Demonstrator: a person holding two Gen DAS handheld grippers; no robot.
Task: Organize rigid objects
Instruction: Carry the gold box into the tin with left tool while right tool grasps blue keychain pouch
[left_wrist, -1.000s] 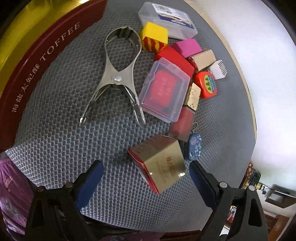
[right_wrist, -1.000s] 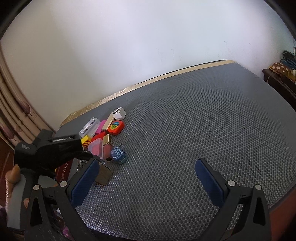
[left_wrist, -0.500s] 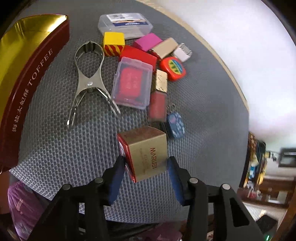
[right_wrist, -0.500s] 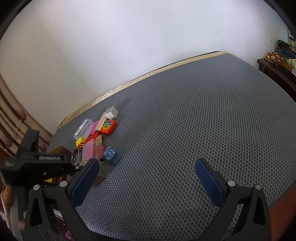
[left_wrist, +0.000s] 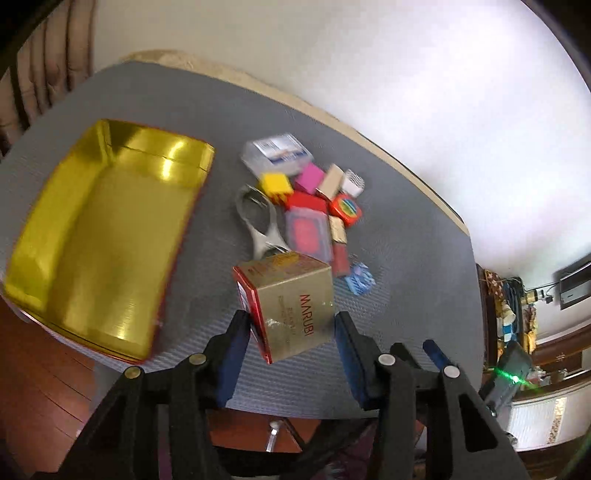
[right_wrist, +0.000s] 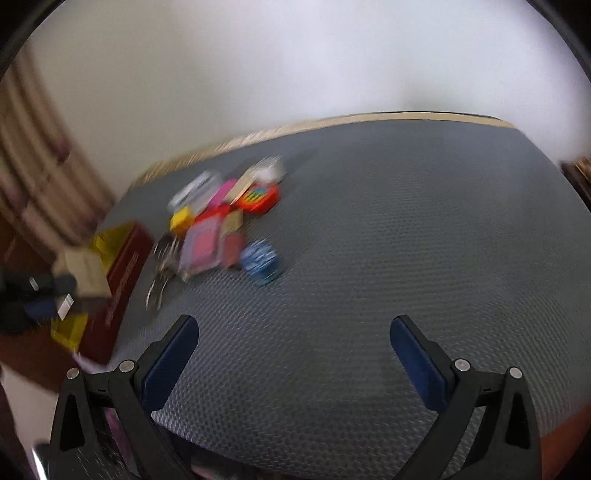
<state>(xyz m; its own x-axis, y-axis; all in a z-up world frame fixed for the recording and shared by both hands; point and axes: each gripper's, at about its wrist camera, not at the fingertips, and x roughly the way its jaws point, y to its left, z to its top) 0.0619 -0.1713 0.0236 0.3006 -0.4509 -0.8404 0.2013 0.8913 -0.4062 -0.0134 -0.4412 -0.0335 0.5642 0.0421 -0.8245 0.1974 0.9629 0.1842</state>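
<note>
Clamped between the blue pads of the left gripper (left_wrist: 291, 332): the gold box (left_wrist: 291, 302), tilted, red edge toward the left pad, lifted clear of the grey mat (left_wrist: 406, 236). Off to the left of that claw and touching nothing, the open gold tin (left_wrist: 92, 240), long axis running away from the camera, so probably just a short swing leftward and then a lowering into it. Well to the right, the right gripper (right_wrist: 295, 350) spread wide and empty over bare mat, much farther from the tin (right_wrist: 122, 266), with the pile of small items (right_wrist: 229, 218) lying between.
</note>
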